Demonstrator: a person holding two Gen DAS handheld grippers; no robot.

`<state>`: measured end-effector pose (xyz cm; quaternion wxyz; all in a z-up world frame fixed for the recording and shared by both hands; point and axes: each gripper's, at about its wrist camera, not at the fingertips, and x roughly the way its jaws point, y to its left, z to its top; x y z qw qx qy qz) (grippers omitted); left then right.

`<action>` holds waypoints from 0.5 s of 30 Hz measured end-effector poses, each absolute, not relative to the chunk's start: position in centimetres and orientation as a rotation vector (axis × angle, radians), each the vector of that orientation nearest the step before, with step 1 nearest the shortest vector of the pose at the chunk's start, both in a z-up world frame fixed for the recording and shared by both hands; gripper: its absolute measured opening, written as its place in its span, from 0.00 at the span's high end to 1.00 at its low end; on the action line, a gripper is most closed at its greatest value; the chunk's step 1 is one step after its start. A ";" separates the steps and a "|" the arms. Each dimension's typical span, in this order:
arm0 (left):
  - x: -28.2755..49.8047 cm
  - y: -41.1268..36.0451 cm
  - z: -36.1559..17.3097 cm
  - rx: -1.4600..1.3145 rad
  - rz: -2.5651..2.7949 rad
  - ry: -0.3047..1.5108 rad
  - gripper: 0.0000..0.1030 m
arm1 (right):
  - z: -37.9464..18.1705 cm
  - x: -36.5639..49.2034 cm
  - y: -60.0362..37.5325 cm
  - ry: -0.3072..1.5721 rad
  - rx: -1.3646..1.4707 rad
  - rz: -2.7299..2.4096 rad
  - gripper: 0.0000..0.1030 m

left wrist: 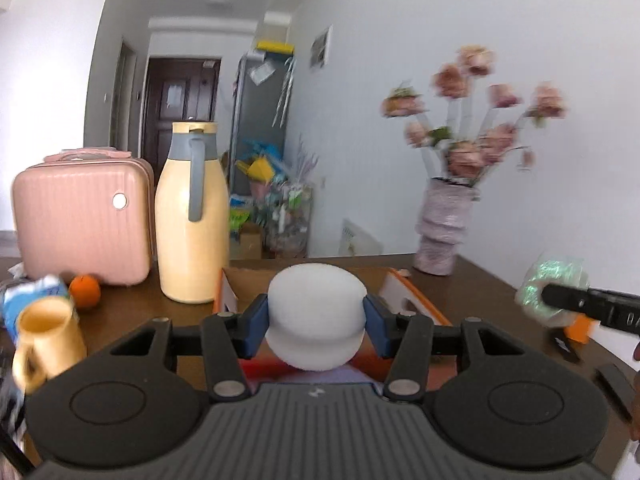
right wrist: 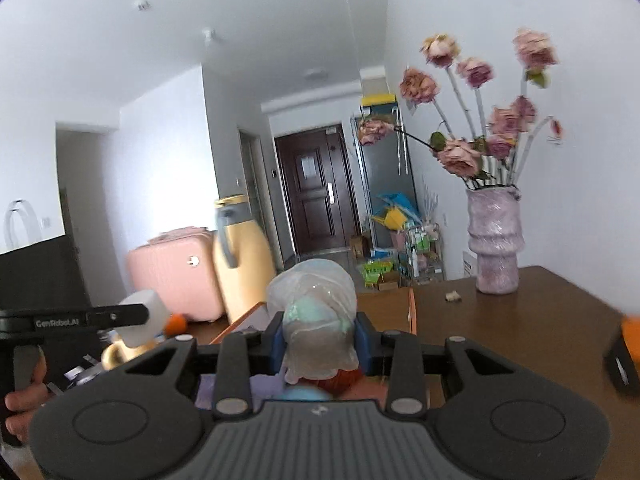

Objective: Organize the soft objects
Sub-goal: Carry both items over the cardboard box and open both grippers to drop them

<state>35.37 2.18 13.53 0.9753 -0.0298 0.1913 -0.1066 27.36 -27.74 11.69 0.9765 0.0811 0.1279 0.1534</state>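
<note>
My left gripper is shut on a round white sponge and holds it above the open cardboard box. My right gripper is shut on a soft green ball wrapped in clear plastic, also above the box. The right gripper with its wrapped ball shows at the right edge of the left wrist view. The left gripper with the sponge shows at the left of the right wrist view. Red and purple soft items lie in the box below.
On the brown table stand a pink case, a yellow thermos jug, a yellow mug, an orange and a purple vase of dried roses. An orange-black object lies at the right.
</note>
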 end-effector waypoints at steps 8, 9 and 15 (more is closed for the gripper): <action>57.7 1.7 8.5 -0.023 -0.128 0.671 0.50 | 10.6 54.8 -24.4 0.652 0.073 0.196 0.67; 59.5 1.4 7.3 0.005 -0.116 0.693 0.50 | 9.3 57.6 -23.6 0.715 0.051 0.183 0.67; 64.3 1.1 1.8 0.064 -0.085 0.781 0.47 | 3.0 66.3 -20.0 0.850 -0.152 0.077 0.65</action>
